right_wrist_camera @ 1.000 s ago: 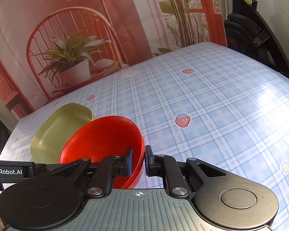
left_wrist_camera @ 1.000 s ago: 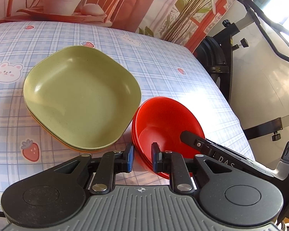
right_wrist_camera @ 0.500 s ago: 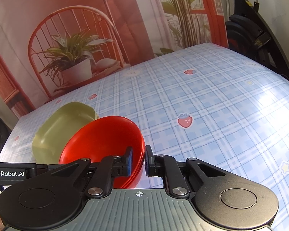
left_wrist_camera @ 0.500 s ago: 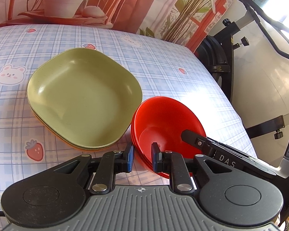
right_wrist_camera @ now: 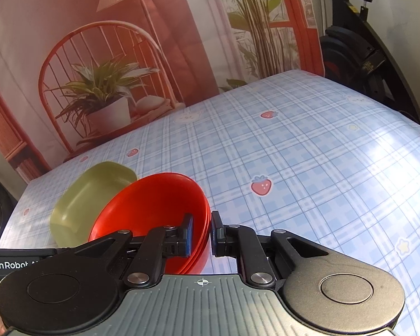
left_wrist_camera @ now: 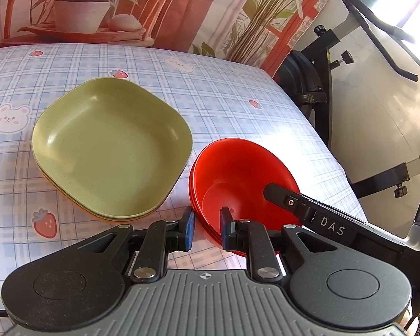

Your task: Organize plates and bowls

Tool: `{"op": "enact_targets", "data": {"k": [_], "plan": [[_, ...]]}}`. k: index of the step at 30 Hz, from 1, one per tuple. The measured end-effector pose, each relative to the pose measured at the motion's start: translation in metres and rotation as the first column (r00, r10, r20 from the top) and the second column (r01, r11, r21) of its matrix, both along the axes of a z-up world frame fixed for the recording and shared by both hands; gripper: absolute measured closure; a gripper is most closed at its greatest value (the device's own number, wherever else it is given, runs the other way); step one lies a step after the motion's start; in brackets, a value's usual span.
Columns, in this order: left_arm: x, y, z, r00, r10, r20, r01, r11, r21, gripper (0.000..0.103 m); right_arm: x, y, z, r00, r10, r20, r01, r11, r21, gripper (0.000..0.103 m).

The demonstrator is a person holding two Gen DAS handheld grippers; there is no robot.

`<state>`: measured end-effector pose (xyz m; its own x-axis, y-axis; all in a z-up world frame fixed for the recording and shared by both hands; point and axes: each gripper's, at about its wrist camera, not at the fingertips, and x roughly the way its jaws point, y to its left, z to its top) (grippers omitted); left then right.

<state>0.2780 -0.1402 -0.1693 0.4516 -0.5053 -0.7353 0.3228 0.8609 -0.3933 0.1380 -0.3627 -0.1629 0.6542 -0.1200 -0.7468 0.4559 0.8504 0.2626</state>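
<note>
**A:** How far along is the sorting on the checked table [left_wrist_camera: 238,89]?

**B:** Nearly done, it appears: green plates [left_wrist_camera: 112,145] sit stacked near the middle, red bowls [left_wrist_camera: 238,173] nested just beside them toward the table's right edge.

**A:** And the grippers?

**B:** The left gripper [left_wrist_camera: 207,228] and the right gripper [right_wrist_camera: 201,233] are each clamped on the bowls' rim, on opposite sides. What is left looks like setting down and letting go.

**A:** Orientation?

**B:** Bowls open upward, slightly tilted; round, so no long axis.
</note>
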Motion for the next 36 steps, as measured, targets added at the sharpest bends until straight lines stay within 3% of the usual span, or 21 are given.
{"op": "enact_targets", "data": {"k": [11, 17, 36], "plan": [[0.004, 0.003, 0.027, 0.996, -0.023, 0.090, 0.026, 0.999, -0.041, 0.083, 0.014, -0.004, 0.033, 0.999, 0.023, 0.039, -0.020, 0.997, -0.077, 0.091], [0.015, 0.026, 0.037, 0.996, 0.014, 0.085, -0.007, 0.997, -0.076, 0.083, 0.042, 0.009, 0.040, 0.996, 0.075, 0.045, -0.072, 0.995, -0.066, 0.090], [0.034, 0.100, 0.035, 0.983, 0.176, 0.048, -0.175, 0.984, -0.010, 0.083, 0.131, 0.072, 0.013, 0.963, 0.270, -0.019, -0.270, 0.962, -0.036, 0.090]]}}
